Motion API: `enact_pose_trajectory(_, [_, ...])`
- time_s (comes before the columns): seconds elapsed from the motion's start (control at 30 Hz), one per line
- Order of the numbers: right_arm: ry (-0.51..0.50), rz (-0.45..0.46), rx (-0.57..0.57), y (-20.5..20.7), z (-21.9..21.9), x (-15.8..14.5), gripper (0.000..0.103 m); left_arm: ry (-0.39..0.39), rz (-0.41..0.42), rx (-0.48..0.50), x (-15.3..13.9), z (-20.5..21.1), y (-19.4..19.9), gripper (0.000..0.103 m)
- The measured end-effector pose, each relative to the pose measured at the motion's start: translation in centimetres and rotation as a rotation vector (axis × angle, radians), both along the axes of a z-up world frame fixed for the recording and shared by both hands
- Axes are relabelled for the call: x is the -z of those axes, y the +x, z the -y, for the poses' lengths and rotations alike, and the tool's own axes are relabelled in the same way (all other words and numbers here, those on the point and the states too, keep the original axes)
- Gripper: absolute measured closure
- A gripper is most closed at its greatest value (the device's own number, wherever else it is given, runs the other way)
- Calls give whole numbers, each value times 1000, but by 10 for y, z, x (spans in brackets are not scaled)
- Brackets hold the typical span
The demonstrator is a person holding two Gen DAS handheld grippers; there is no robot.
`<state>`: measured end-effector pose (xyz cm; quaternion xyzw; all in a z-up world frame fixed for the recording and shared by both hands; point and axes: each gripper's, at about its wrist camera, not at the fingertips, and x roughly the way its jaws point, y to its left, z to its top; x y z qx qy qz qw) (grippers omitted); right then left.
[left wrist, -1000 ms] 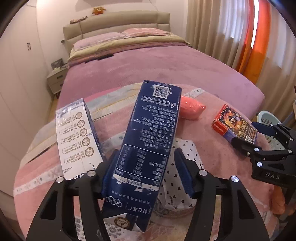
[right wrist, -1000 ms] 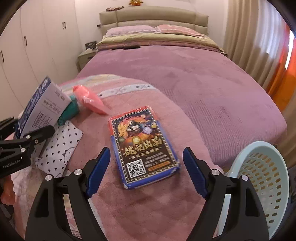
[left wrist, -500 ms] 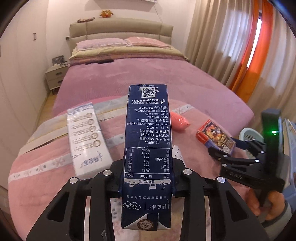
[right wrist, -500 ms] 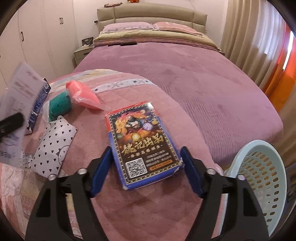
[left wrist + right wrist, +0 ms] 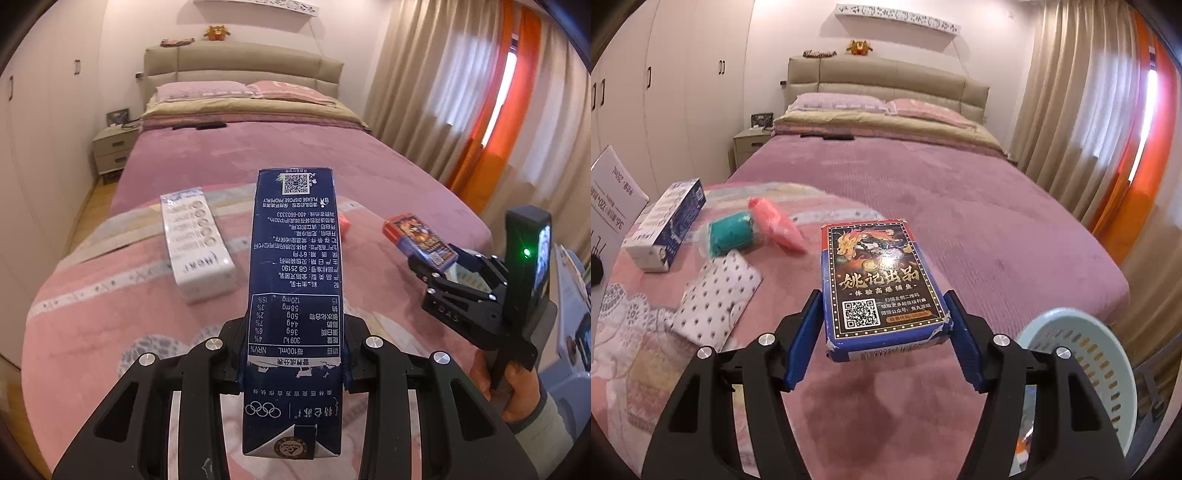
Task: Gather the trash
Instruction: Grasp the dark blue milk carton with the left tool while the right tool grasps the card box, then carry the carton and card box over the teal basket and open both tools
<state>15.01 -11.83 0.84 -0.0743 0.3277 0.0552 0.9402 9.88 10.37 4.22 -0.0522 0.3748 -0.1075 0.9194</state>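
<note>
Trash: lay strewn over the near end of the purple-covered bed [image 5: 923, 192], mostly on the pink blanket [image 5: 92, 332] at lower left of both views. Stood at lower right of the right wrist view, beside the bed's corner: pale blue slotted basket [image 5: 1089, 354]. Filled the centre of the left wrist view, raised off the blanket, printed side up: dark blue milk carton [image 5: 295, 277]. Gripped low on its sides by the left gripper [image 5: 295, 354], jaws just closed to a narrow gap and pressed against it. Lay flat left of centre in that view: white carton [image 5: 195, 251]. Sat at centre of the right wrist view, lifted clear of the bedcover: card box [image 5: 882, 284]. Clamped between the blue pads of the right gripper [image 5: 882, 332], jaws just closing in, roughly half open, touching both long edges. Rested on the blanket at left: polka-dot pouch [image 5: 716, 295], then teal bundle [image 5: 731, 236], then pink wrapper [image 5: 775, 225], close together
</note>
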Motion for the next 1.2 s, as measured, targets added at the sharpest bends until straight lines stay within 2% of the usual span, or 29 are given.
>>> enact_pose_trajectory(0.17, [56, 23, 5, -37, 17, -15, 42, 5, 21, 58, -6, 22, -13, 70])
enact_pose_trajectory(0.33, [76, 65, 67, -66, 47, -38, 42, -14, 46, 147, -16, 54, -18, 70])
enact_pose_trajectory(0.53, [78, 110, 197, -91, 100, -62, 42, -26, 80, 248, -27, 106, -18, 70])
enact_pose_trajectory(0.6, [74, 106, 271, -95, 121, -66, 42, -33, 89, 285, -29, 125, -18, 70])
enact_pose_trajectory(0.67, [94, 85, 342, -97, 144, -67, 42, -44, 88, 329, -30, 147, -15, 70])
enact_pose_trajectory(0.87, [131, 44, 458, -101, 192, -57, 42, -90, 47, 424, -21, 205, -1, 70])
enact_pose_trajectory(1.07, [191, -15, 523, -97, 229, -38, 42, -90, 10, 462, -3, 250, 12, 70])
enact_pose_trajectory(1.2, [221, -55, 540, -92, 245, -24, 42, -86, -21, 471, 11, 265, 19, 70])
